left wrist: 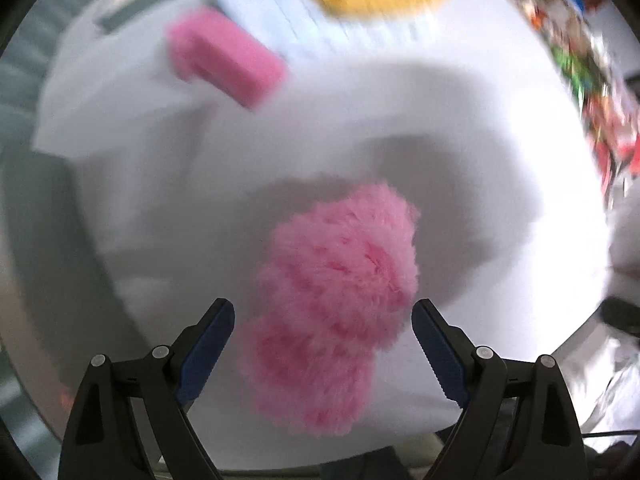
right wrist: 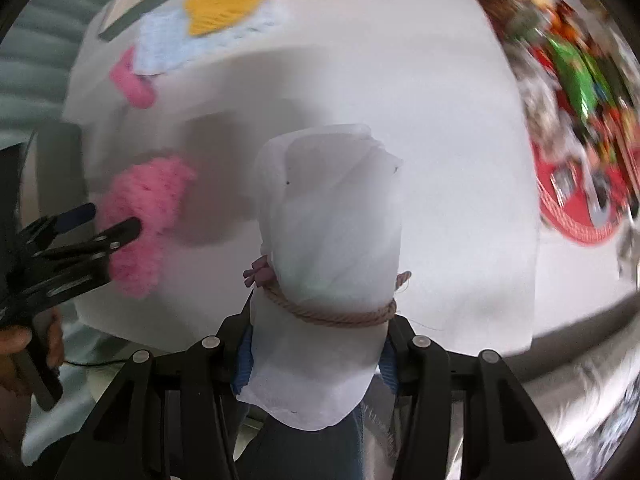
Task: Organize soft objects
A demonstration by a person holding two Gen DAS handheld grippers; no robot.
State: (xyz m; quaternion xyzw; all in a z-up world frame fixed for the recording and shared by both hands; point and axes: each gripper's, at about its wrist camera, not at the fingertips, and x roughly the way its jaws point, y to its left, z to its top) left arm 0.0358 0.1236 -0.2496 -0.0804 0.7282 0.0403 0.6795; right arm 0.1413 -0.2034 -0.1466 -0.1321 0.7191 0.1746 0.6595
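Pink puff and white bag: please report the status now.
Left gripper open around pink puff. Right gripper shut on white bag. Nothing blocks either.

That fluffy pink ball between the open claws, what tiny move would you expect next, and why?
Probably a gentle squeeze: the left gripper is open with the fluffy pink ball lying between its fingers on the white table, not yet pinched. The right gripper already holds the white drawstring pouch, likely where it goes.
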